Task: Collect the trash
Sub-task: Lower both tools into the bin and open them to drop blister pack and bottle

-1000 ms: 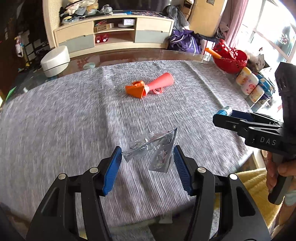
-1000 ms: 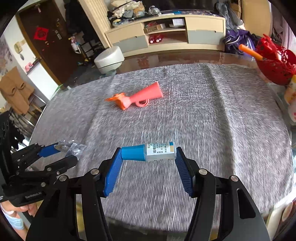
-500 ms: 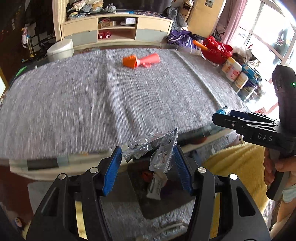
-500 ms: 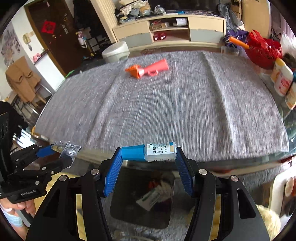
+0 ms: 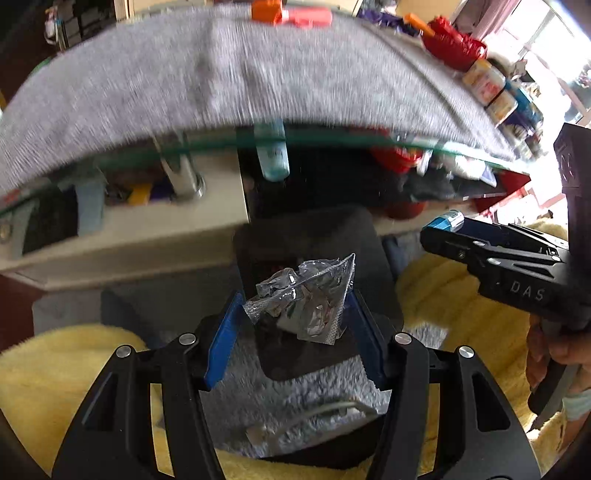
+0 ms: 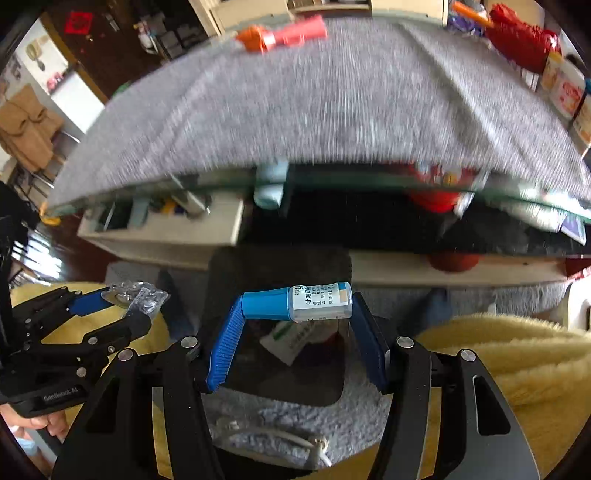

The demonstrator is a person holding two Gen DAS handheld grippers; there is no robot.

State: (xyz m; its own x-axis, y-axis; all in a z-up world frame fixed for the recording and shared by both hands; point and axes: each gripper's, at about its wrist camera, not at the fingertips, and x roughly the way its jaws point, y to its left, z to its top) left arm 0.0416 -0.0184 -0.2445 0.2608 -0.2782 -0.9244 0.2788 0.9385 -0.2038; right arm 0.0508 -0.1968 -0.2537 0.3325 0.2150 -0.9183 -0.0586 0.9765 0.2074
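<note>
My left gripper (image 5: 295, 314) is shut on a crumpled silver wrapper (image 5: 306, 295) and holds it over a dark trash bin (image 5: 314, 236) on the floor below the table edge. My right gripper (image 6: 293, 314) is shut on a small blue-capped bottle (image 6: 299, 302) lying crosswise between the fingers, above the same bin (image 6: 277, 269), which holds a white tube (image 6: 291, 341). Each gripper shows in the other's view: the right one (image 5: 439, 225) to the right, the left one (image 6: 133, 301) to the left.
The glass table with a grey cloth (image 5: 221, 81) juts out above. An orange and pink horn toy (image 6: 280, 35) lies at its far side. Red basket (image 5: 450, 48) and bottles (image 5: 491, 88) stand at the right. Yellow fluffy fabric (image 6: 498, 354) and a grey rug (image 5: 306, 417) surround the bin.
Both grippers have pulled back off the table and dropped below its edge, tilting down over the bin. Each still holds its item.
</note>
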